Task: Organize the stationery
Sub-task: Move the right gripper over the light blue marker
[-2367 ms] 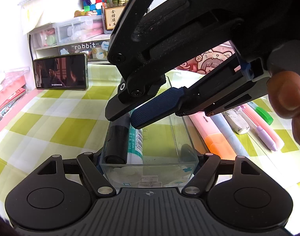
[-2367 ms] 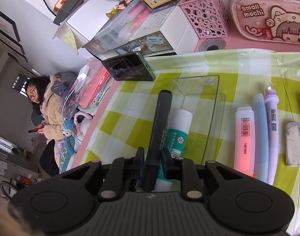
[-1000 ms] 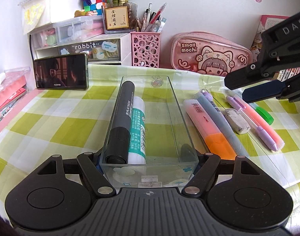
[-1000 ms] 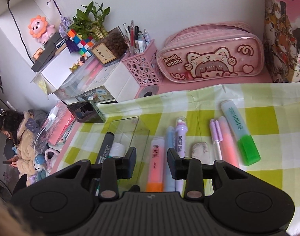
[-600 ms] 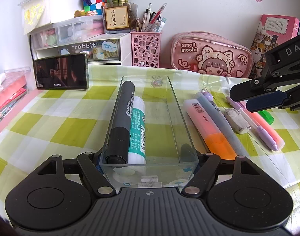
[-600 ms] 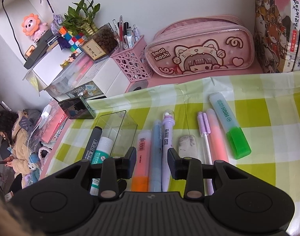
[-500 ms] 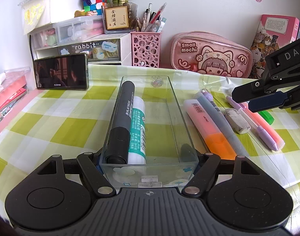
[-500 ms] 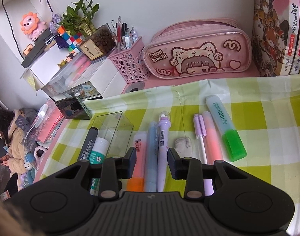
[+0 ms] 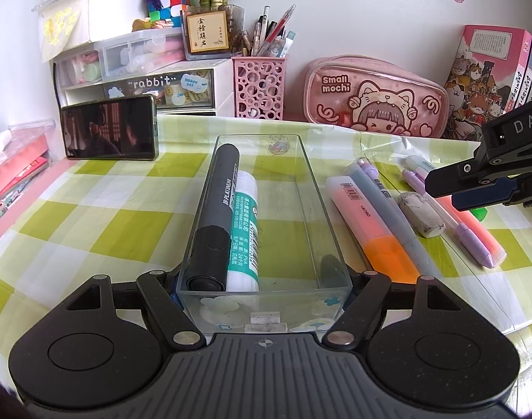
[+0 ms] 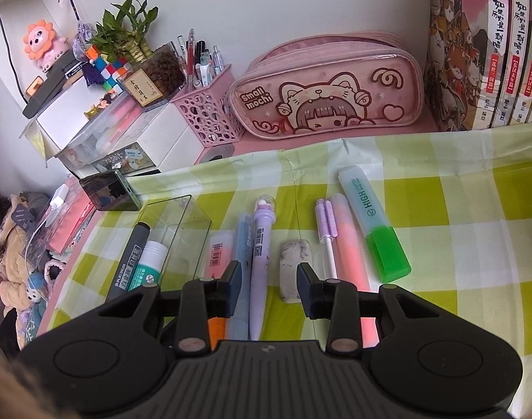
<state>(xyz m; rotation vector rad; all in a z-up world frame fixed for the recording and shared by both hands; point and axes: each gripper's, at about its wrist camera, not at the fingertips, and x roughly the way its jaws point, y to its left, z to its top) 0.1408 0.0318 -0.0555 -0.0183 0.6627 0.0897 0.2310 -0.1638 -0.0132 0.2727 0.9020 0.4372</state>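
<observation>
My left gripper (image 9: 262, 288) is shut on the near end of a clear plastic tray (image 9: 314, 209). In the tray lie a black marker (image 9: 217, 216) and a white glue stick (image 9: 243, 230). My right gripper (image 10: 268, 288) is open and empty, hovering above the loose row on the cloth: an orange highlighter (image 10: 218, 255), a blue pen (image 10: 240, 262), a purple pen (image 10: 260, 265), a white eraser (image 10: 291, 265), a thin purple pen (image 10: 326, 227), a pink highlighter (image 10: 347, 241) and a green highlighter (image 10: 370, 223). The right gripper also shows at the right edge of the left wrist view (image 9: 471, 192).
A phone (image 9: 109, 132) stands at the back left. Drawer boxes (image 9: 143, 80), a pink pen cup (image 9: 260, 87), a pink pencil case (image 9: 374, 101) and books (image 10: 485, 56) line the back wall. The green checked cloth (image 9: 91, 209) covers the table.
My right gripper let go of the black marker in the tray, opened, and moved right over the loose pens. My left gripper has kept its hold on the tray.
</observation>
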